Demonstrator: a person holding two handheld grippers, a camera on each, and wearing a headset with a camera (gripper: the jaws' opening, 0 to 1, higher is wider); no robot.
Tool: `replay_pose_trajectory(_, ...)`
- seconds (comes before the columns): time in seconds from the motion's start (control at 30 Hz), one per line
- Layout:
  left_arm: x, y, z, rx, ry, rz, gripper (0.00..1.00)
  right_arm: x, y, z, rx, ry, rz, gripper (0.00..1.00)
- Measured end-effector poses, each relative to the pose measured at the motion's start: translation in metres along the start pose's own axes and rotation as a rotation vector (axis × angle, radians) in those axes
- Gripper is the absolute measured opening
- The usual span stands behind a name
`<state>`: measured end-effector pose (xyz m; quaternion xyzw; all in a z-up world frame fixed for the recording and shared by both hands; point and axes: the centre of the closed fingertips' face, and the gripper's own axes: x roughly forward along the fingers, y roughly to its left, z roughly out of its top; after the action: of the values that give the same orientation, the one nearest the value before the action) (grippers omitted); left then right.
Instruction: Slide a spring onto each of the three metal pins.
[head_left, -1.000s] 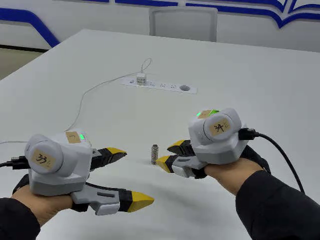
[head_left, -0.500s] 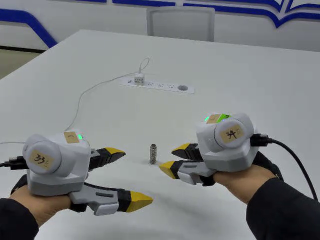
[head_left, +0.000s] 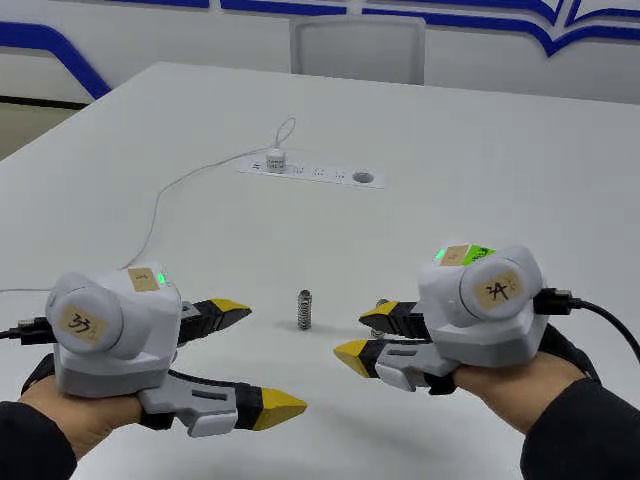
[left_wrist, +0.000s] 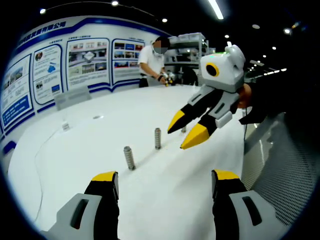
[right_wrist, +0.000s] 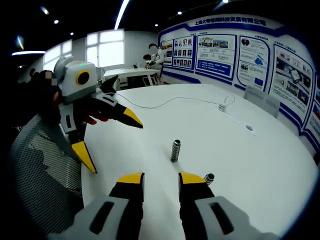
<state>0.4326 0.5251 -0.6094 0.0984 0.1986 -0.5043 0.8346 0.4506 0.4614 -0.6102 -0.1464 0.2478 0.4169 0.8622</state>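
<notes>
Low, left gripper (jaws wide) hovers.

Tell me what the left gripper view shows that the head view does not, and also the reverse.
Left gripper view: a person in a white shirt beyond the table, wall posters, and a farther pin with its spring in full sight. Head view: the labelled housing of the left gripper and the hand holding it. Both: the table, the open right gripper and the nearer pin with a spring.

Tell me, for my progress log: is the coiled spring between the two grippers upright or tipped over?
Upright: the spring stands vertical on the white table.
</notes>
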Motion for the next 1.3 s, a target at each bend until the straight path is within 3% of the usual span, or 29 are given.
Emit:
replay_pose_trajectory(0.67, 0.002, -0.004, -0.001, 0.003, 0.008, -0.018, 0.78, -0.037, -0.004, -0.014, 0.043, -0.014, -0.026, 0.29)
replay_pose_trajectory(1.07, 0.001, -0.004, 0.000, 0.003, -0.003, -0.020, 0.78, -0.062, -0.013, -0.028, 0.082, -0.022, -0.072, 0.30)
replay_pose_trajectory(1.3, 0.002, -0.004, 0.000, 0.004, -0.001, -0.024, 0.79, -0.082, -0.027, -0.039, 0.116, -0.041, -0.123, 0.30)
